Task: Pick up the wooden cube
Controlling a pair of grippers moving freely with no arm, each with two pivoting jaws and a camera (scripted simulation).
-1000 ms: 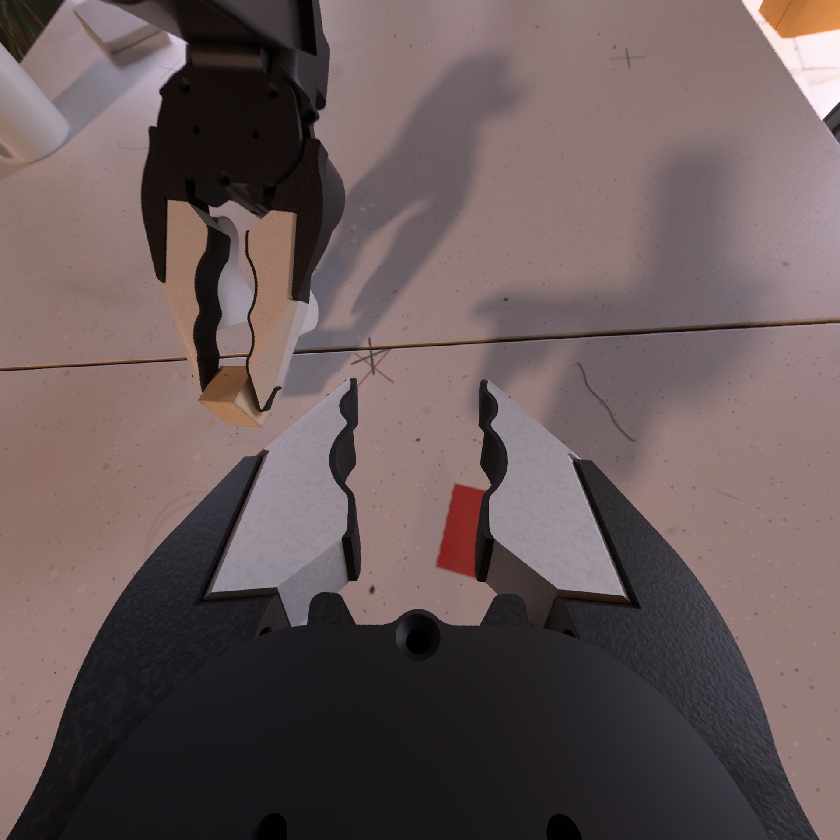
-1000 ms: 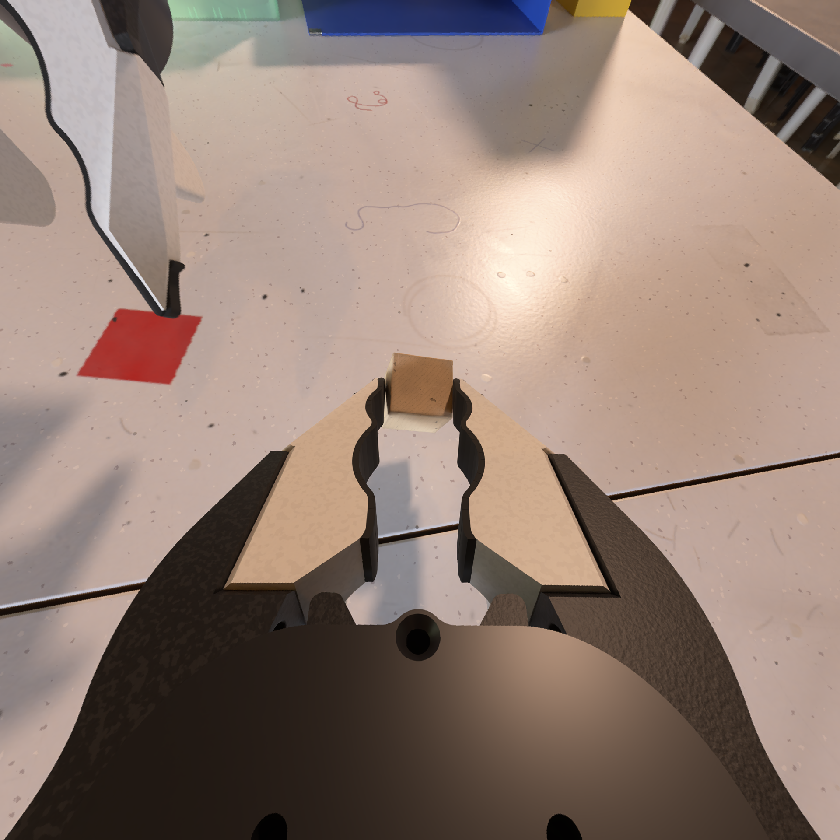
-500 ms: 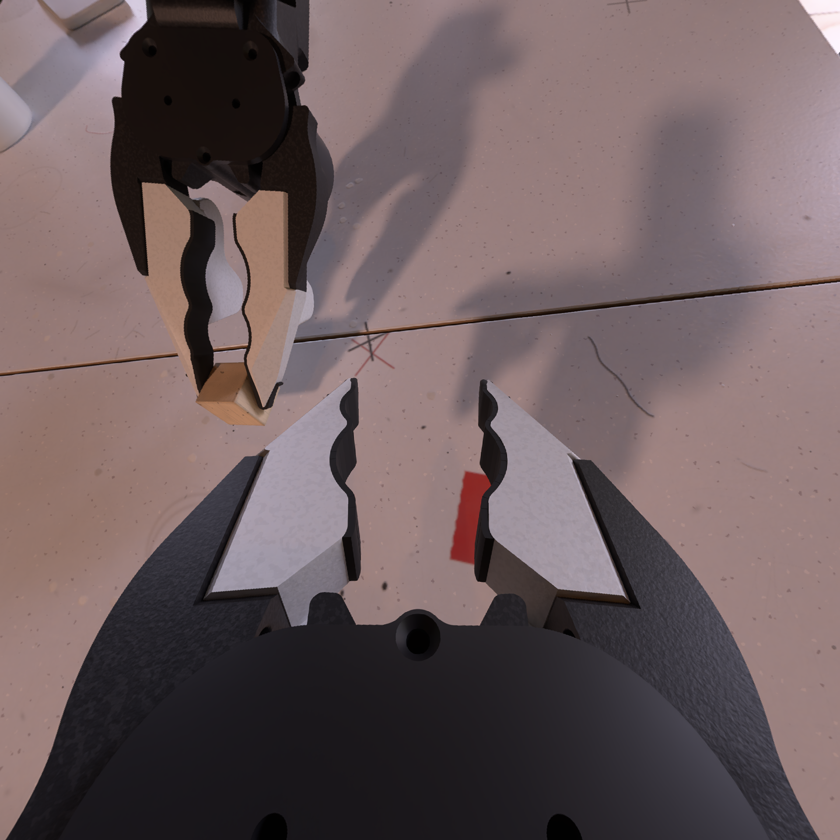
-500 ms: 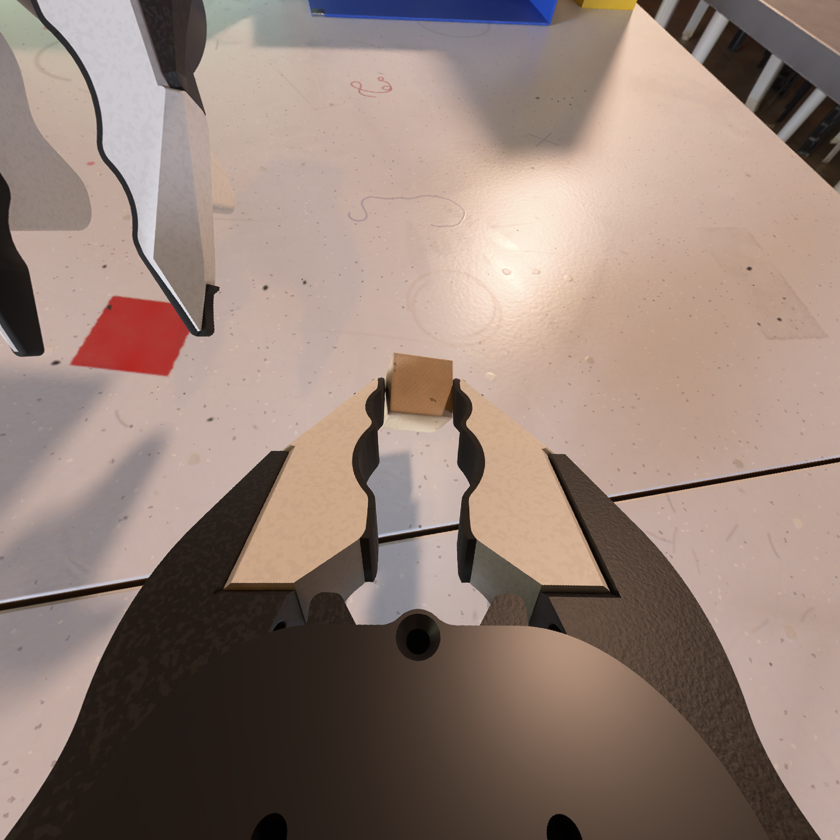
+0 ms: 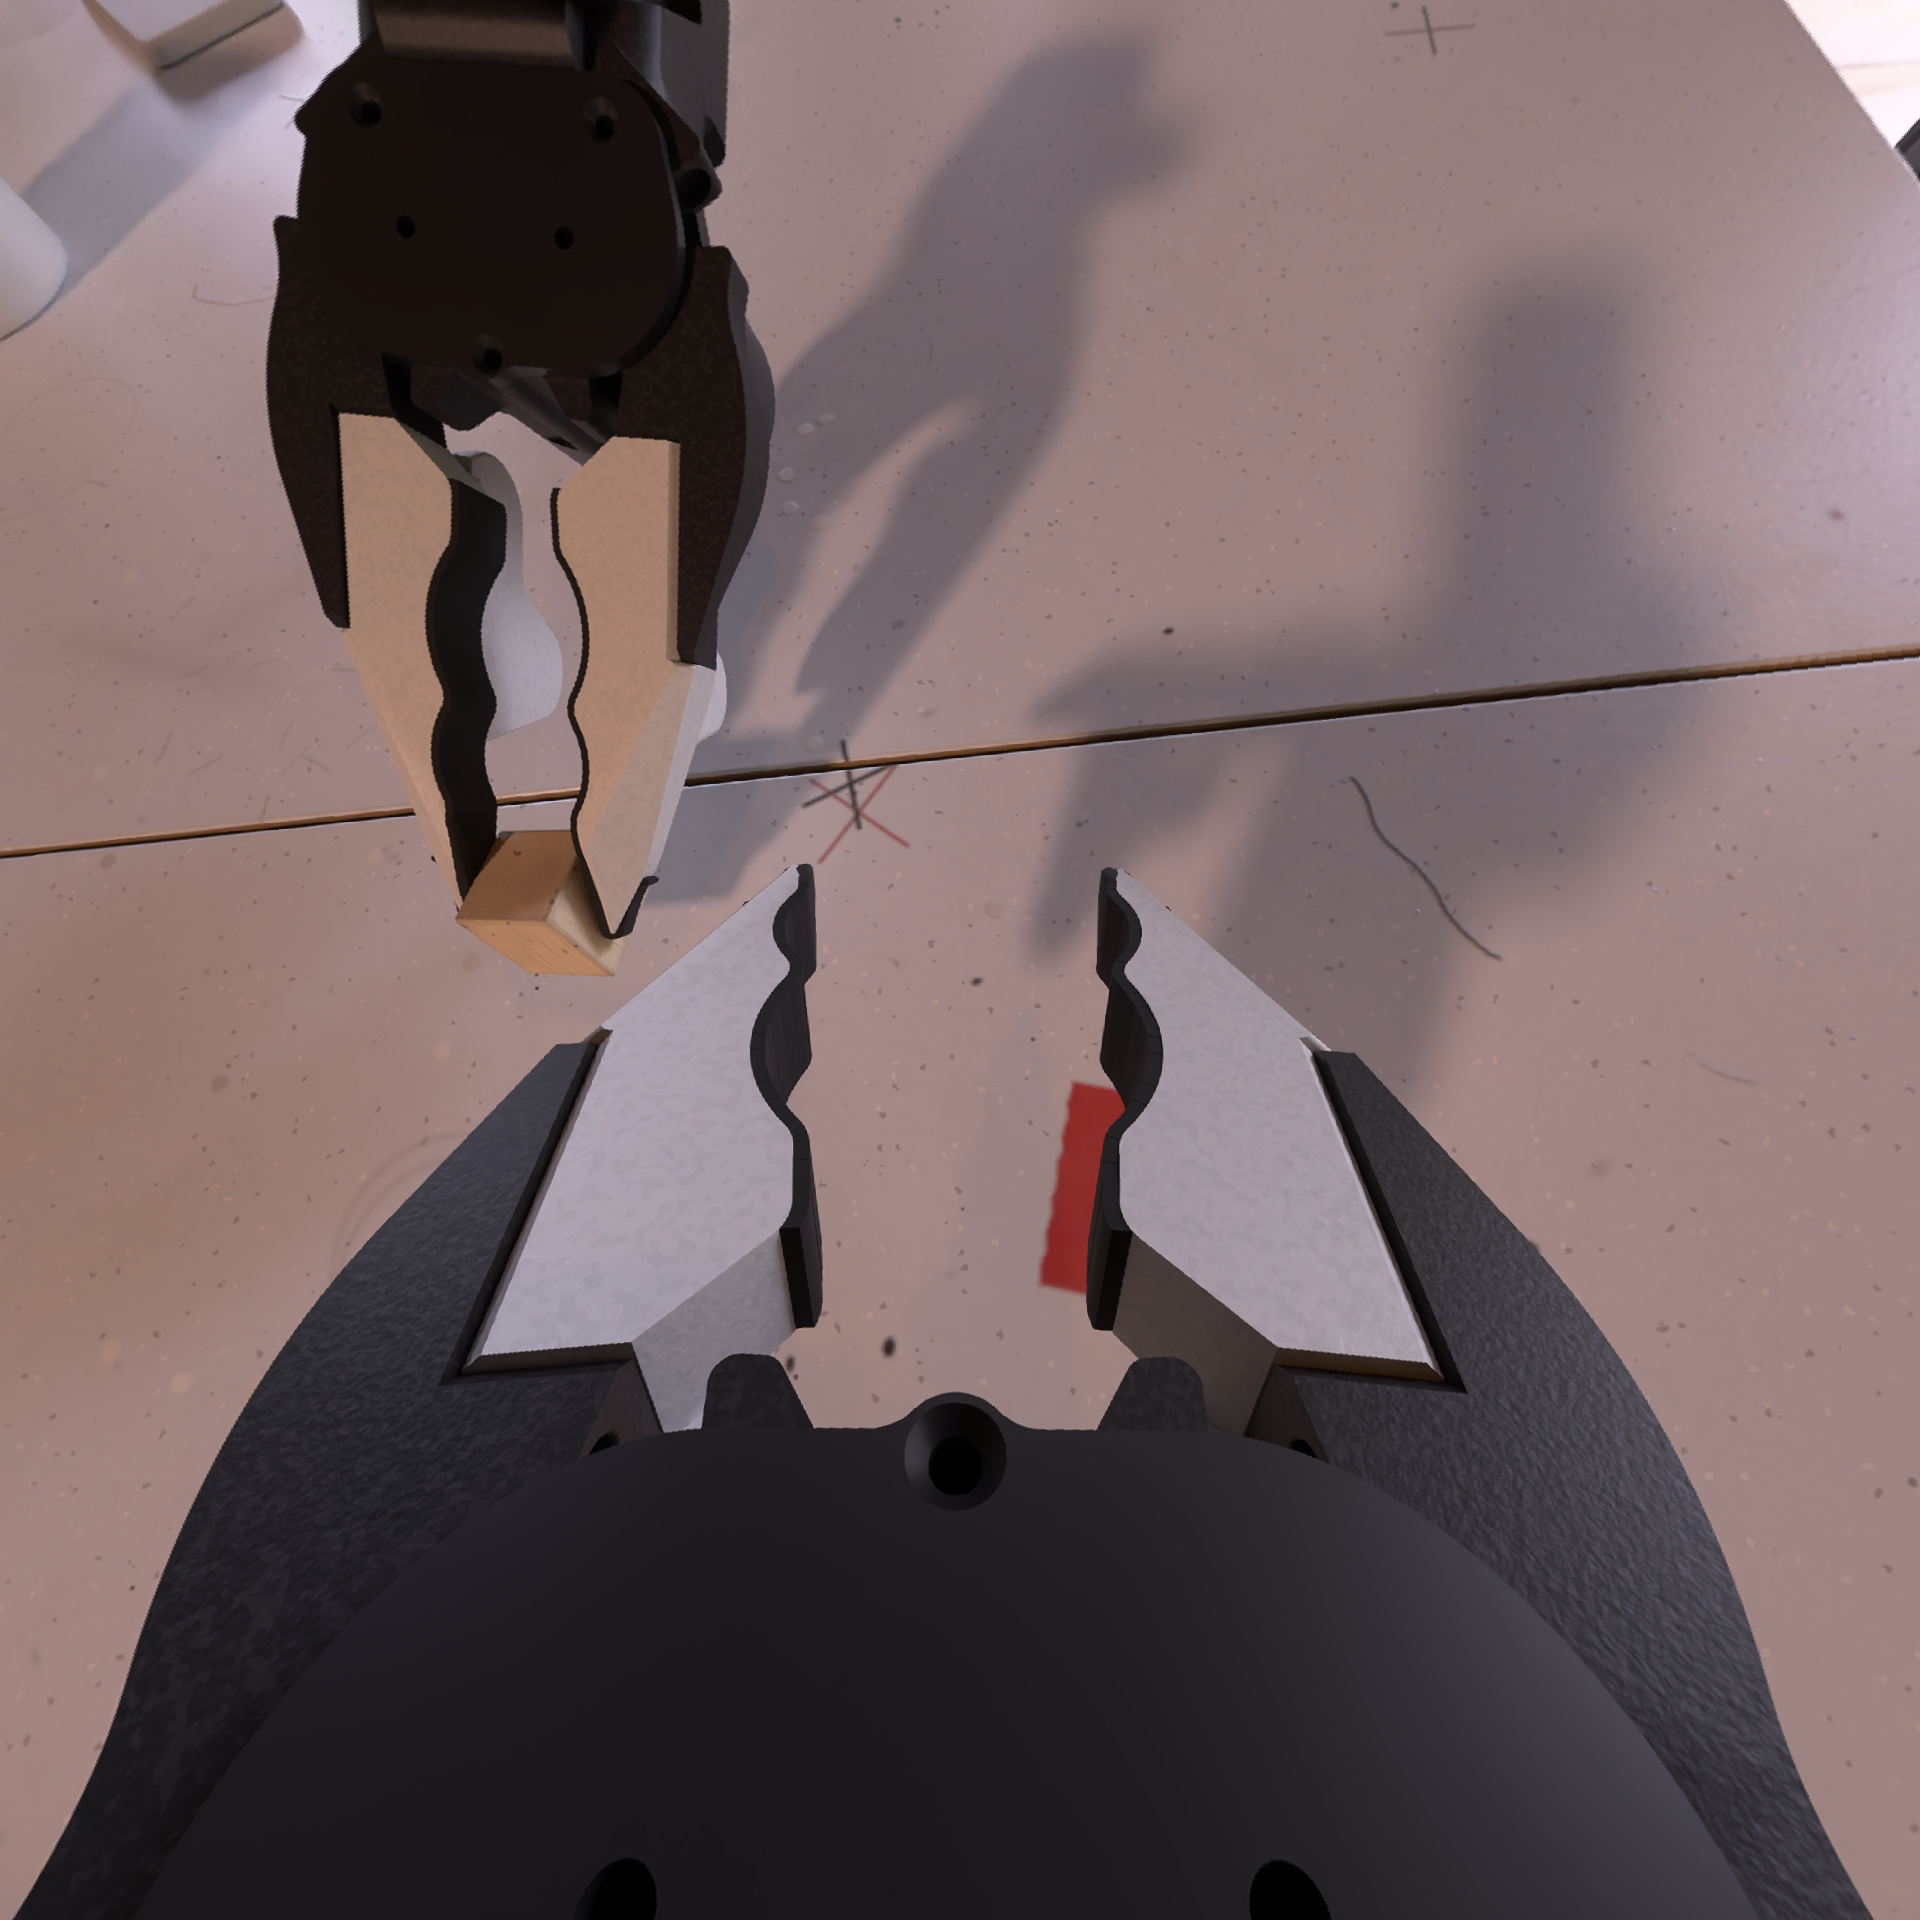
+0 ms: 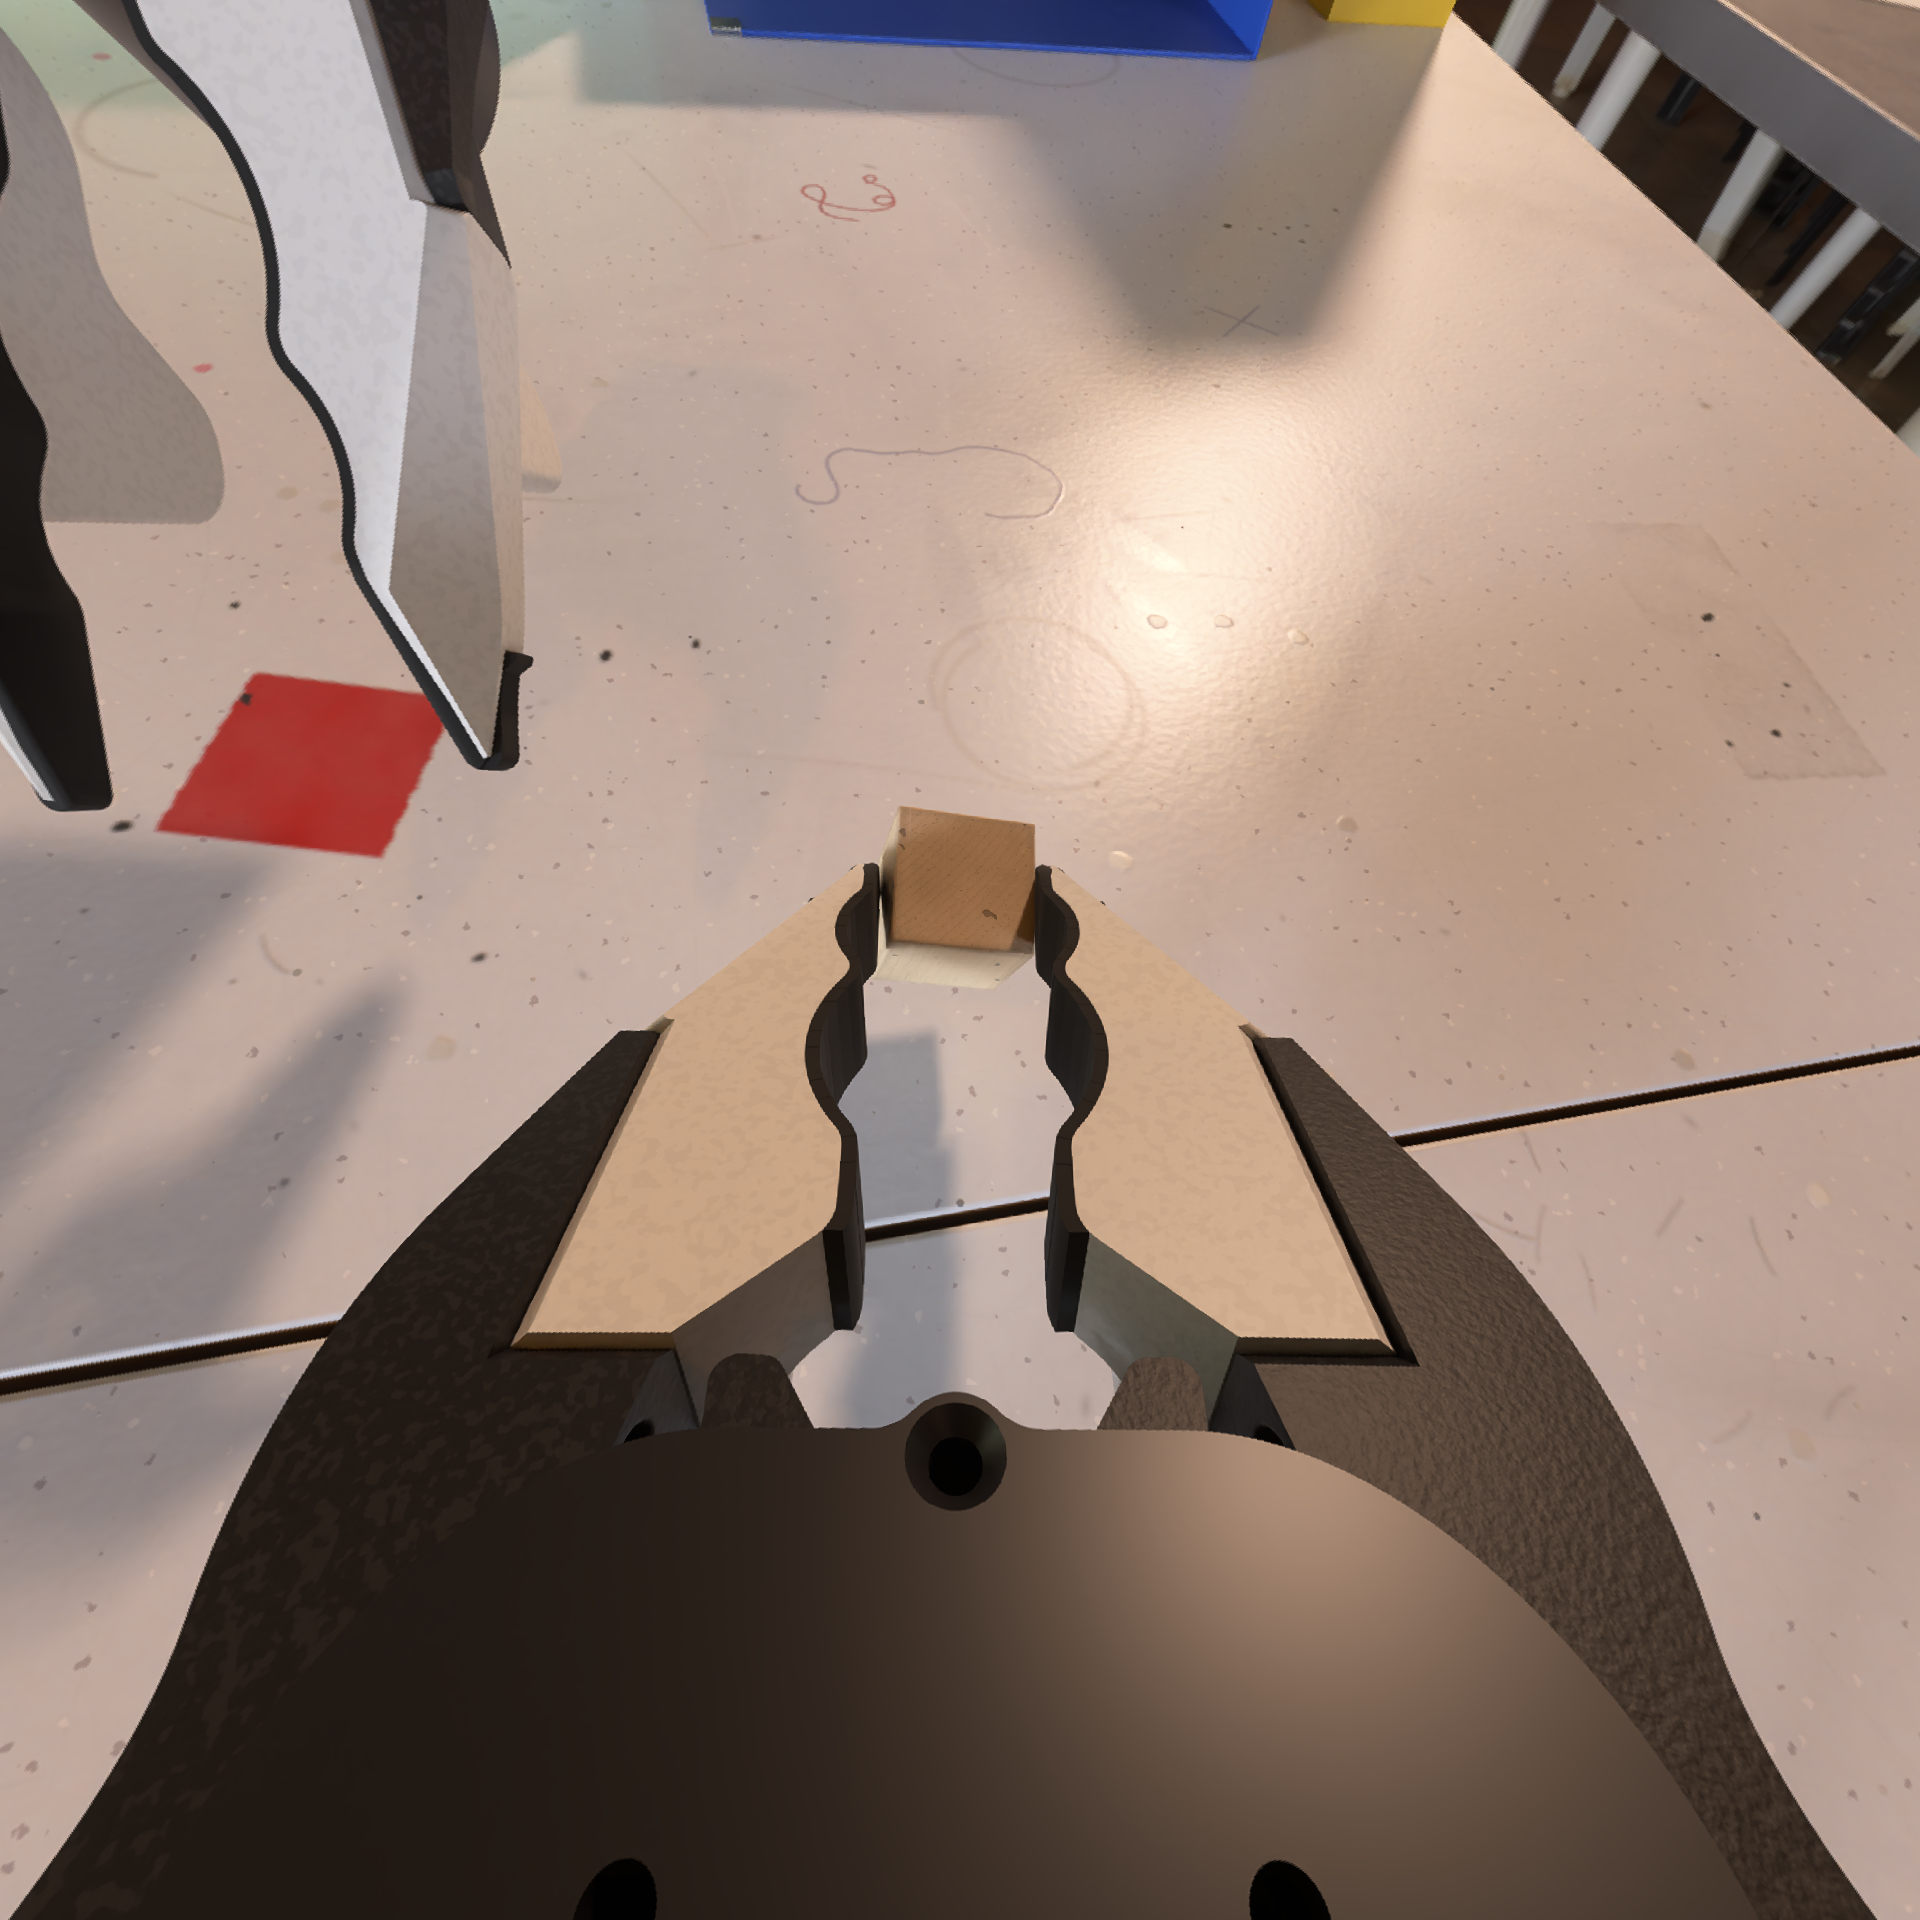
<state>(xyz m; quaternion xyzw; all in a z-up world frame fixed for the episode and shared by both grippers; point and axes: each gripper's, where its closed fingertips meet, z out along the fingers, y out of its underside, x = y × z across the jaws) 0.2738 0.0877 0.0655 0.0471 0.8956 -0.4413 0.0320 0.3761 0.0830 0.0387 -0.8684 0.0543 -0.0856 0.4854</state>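
Observation:
My right gripper (image 6: 956, 894), with tan fingers, is shut on the wooden cube (image 6: 956, 888) at its fingertips and holds it above the pale table. In the left wrist view the same gripper (image 5: 551, 883) hangs at upper left with the cube (image 5: 530, 914) pinched at its tips. My left gripper (image 5: 956, 894), with white fingers, is open and empty, just right of the cube. Its fingers (image 6: 416, 416) show at the upper left of the right wrist view.
A flat red square (image 6: 301, 764) lies on the table (image 6: 1351, 727), partly hidden behind my left finger in the left wrist view (image 5: 1075, 1184). A blue box (image 6: 987, 21) and a yellow one (image 6: 1382, 8) stand at the far edge. A seam (image 5: 1351, 707) crosses the table.
The left gripper's fingers have come farther into the right wrist view, moving right and closer. The red square has slid farther behind my left finger. The cube stays gripped.

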